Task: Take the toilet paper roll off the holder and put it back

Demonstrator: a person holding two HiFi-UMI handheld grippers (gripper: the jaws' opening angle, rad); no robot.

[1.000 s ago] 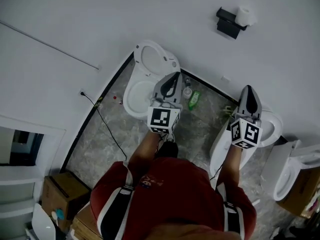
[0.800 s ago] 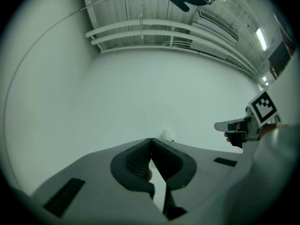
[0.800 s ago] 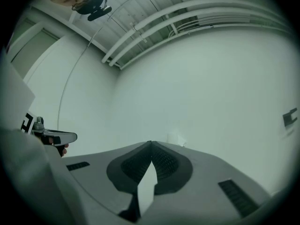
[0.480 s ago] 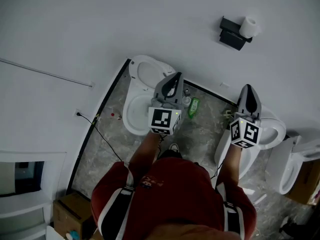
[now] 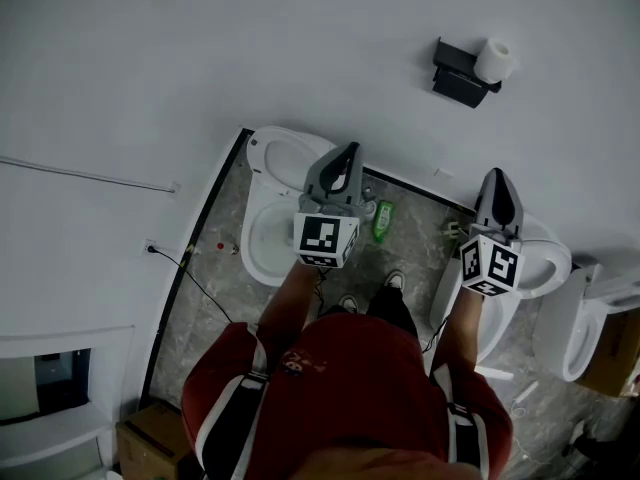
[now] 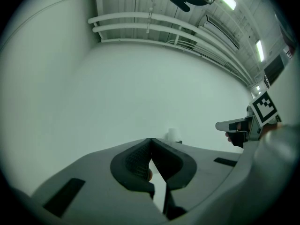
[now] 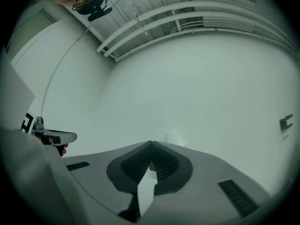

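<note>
A white toilet paper roll (image 5: 492, 59) sits on a black holder (image 5: 458, 74) fixed to the white wall, far ahead of both grippers. My left gripper (image 5: 348, 152) is shut and empty, pointing at the wall over a toilet. My right gripper (image 5: 499, 177) is shut too, nothing in it, below the holder and well short of it. In the left gripper view the roll (image 6: 173, 134) is a small white shape just above the closed jaw tips of the left gripper (image 6: 150, 140). The right gripper view shows the roll (image 7: 172, 138) the same way above the right gripper (image 7: 150, 143).
A white toilet (image 5: 272, 194) stands under my left gripper, a second toilet (image 5: 527, 268) under my right one, a third (image 5: 582, 320) at far right. A green bottle (image 5: 384, 220) stands on the marbled floor between them. A black cable (image 5: 205, 283) runs from a wall socket.
The person has stepped along the floor with both grippers carried level towards the wall; the cardboard box at lower left has slid nearly out of view. Both jaws stay shut.
</note>
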